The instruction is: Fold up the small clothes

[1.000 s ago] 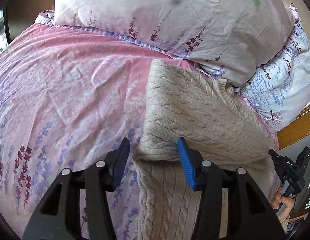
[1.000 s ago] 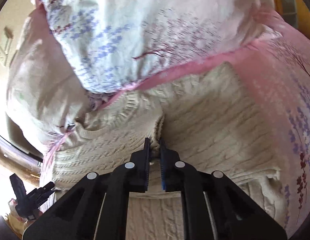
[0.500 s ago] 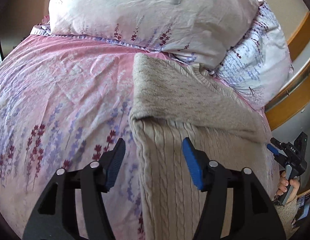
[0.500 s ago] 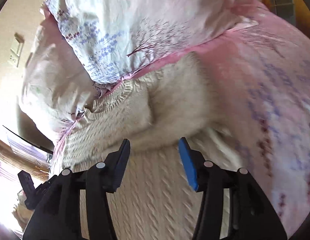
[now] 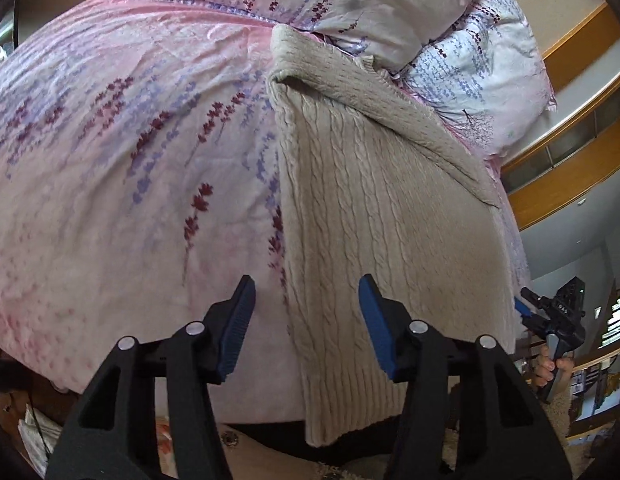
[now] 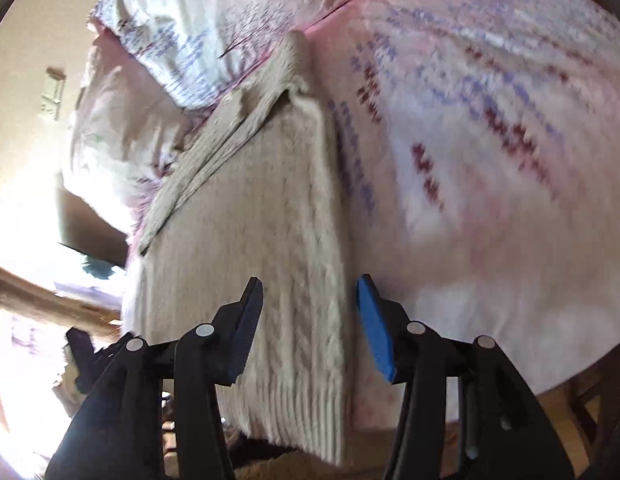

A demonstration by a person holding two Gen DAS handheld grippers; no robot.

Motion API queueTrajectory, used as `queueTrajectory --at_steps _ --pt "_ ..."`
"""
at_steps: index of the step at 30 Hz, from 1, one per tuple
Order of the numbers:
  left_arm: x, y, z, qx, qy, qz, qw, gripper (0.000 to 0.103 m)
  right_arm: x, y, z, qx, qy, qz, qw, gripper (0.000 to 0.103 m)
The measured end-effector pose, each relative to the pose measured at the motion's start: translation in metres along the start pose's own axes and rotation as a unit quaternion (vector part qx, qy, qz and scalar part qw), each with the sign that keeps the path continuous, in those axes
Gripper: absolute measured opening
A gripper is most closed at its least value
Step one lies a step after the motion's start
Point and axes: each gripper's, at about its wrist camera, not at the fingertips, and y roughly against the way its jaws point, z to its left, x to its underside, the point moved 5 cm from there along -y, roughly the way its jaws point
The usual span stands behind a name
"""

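A beige cable-knit sweater (image 5: 374, 208) lies on the pink floral bedspread (image 5: 121, 168), its far part folded over near the pillows and its ribbed hem hanging over the bed's near edge. My left gripper (image 5: 305, 320) is open and empty, above the sweater's left edge near the hem. My right gripper (image 6: 310, 320) is open and empty, above the sweater (image 6: 249, 248) at its right edge. The right gripper also shows in the left wrist view (image 5: 550, 316), beyond the sweater's right side.
Two floral pillows (image 5: 350, 0) lie at the head of the bed, touching the sweater's far end. A wooden rail (image 5: 570, 152) runs at the right. The bed's near edge (image 5: 189, 396) drops to the floor just ahead of the left gripper.
The right gripper let go of the folded sweater part and opened. Both grippers pulled back toward the bed's near edge, so the hem is now under them.
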Motion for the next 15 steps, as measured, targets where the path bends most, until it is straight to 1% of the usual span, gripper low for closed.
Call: queueTrajectory --at_steps 3,5,7,9,11,13,15 --pt "0.020 -0.003 -0.011 0.021 0.006 0.011 0.9997 0.040 0.018 -0.003 0.004 -0.048 -0.004 0.027 0.998 0.045" --pt "0.031 -0.003 -0.017 0.032 0.008 0.015 0.9993 0.037 0.030 -0.007 0.006 -0.085 -0.009 0.047 0.995 0.039" --pt "0.040 -0.006 -0.023 0.055 0.021 0.030 0.9978 0.026 0.039 -0.008 0.009 -0.105 -0.007 0.057 0.993 0.034" --pt "0.046 -0.011 -0.025 0.073 0.036 0.042 0.9958 0.020 0.045 -0.009 0.014 -0.112 0.002 0.060 0.992 0.029" --pt "0.046 -0.013 -0.026 0.067 0.035 0.040 0.9964 0.016 0.046 -0.008 0.017 -0.109 0.011 0.057 0.992 0.024" --pt "0.043 -0.012 -0.026 0.063 0.035 0.033 0.9968 0.012 0.046 -0.004 0.019 -0.108 0.016 0.050 0.993 0.013" --pt "0.037 -0.010 -0.026 0.062 0.035 0.026 0.9971 0.007 0.044 0.000 0.023 -0.104 0.025 0.037 0.994 0.009"
